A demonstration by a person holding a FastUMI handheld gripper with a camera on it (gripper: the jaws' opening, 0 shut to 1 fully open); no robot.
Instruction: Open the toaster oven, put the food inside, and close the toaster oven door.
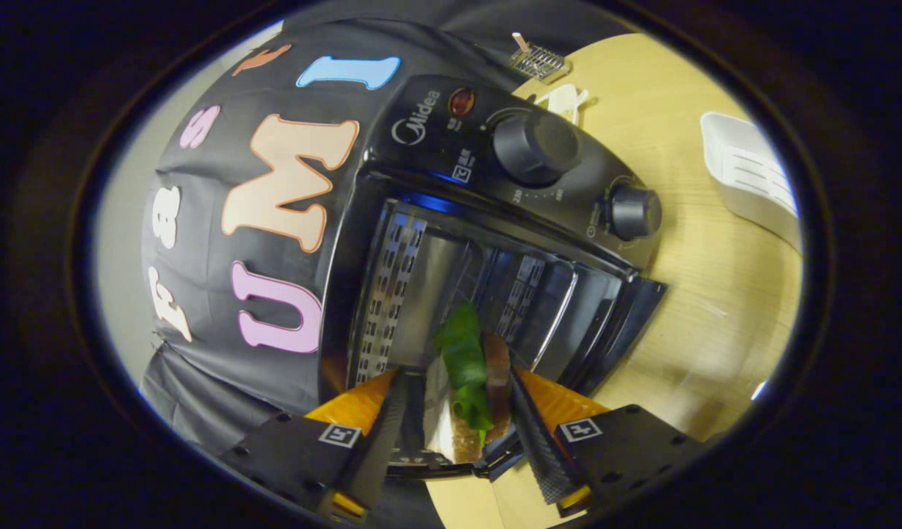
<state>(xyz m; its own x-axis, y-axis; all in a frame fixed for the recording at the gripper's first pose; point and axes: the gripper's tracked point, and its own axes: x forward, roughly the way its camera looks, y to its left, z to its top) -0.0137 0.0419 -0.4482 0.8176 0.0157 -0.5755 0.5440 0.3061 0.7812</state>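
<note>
1. Hanging at about nine o'clock of the oven (488,220), the black cloth wall (223,294) fills the ground beside it.
2. The oven appears tilted, its door (612,330) open and swung out toward four o'clock; the shiny chamber (429,294) is open to view.
3. The gripper (455,411) pinches the sandwich (469,389), one finger pressing each side, at six o'clock of the chamber, right at its mouth.
4. The sandwich stands on edge: a pale slice, green lettuce (462,345) poking forward into the opening, then a brown slice.
5. Two knobs sit on the oven's panel, the big one (535,147) at twelve o'clock of the chamber, the small one (634,211) near two o'clock.
6. On the wooden table (715,308), a wire rack (539,62) lies beyond the oven at one o'clock, and a white tray (752,176) at three o'clock of the knobs, well apart.
</note>
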